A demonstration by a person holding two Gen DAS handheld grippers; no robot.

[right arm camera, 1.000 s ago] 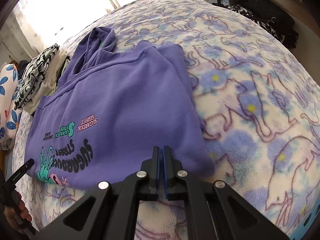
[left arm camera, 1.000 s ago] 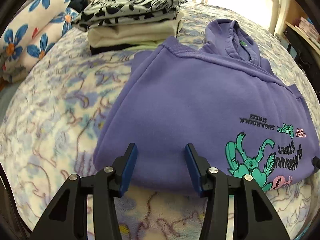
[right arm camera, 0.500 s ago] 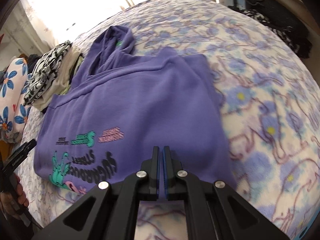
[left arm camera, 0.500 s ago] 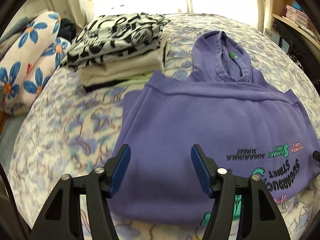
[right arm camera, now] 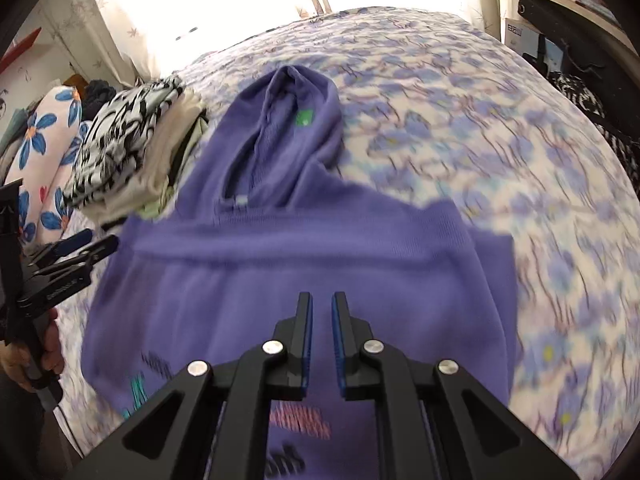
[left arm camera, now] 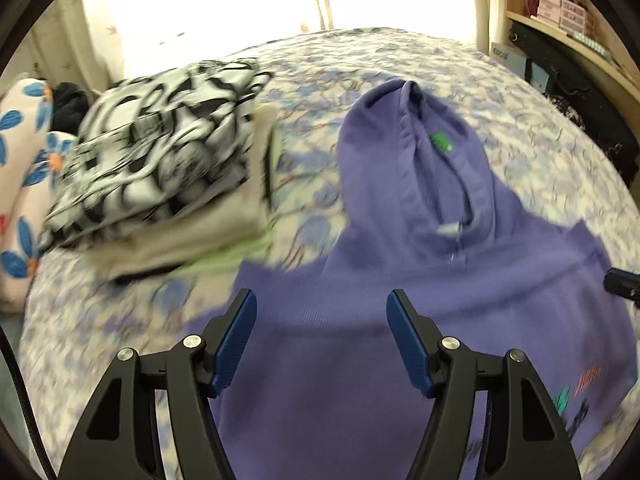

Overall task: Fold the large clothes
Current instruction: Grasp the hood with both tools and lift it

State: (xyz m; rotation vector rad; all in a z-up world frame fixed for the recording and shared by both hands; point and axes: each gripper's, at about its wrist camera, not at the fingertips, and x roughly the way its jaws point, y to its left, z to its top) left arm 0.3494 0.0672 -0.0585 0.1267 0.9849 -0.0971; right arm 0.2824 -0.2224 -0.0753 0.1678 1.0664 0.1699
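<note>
A purple hoodie (left arm camera: pixel 460 300) lies folded flat on the bed, back up, with its hood (left arm camera: pixel 412 152) stretched toward the window. My left gripper (left arm camera: pixel 320 294) hovers open over the hoodie's left shoulder area, nothing between its blue pads. In the right wrist view the same hoodie (right arm camera: pixel 304 248) fills the middle, and my right gripper (right arm camera: pixel 321 295) hangs above its body. Its jaws are opening: a narrow gap shows, with nothing in it. The left gripper (right arm camera: pixel 94 244) appears at the hoodie's left edge, held by a hand.
A stack of folded clothes (left arm camera: pixel 160 168), black-and-white patterned on top, sits left of the hood. A flowered pillow (left arm camera: pixel 20 160) lies further left. Shelves with boxes (left arm camera: pixel 560 12) and dark items line the right side. The floral blanket (right arm camera: pixel 520 140) covers the bed.
Both grippers travelled from the hoodie's printed lower edge up toward the hood. The left jaws spread wider. The right jaws went from shut to a slight gap.
</note>
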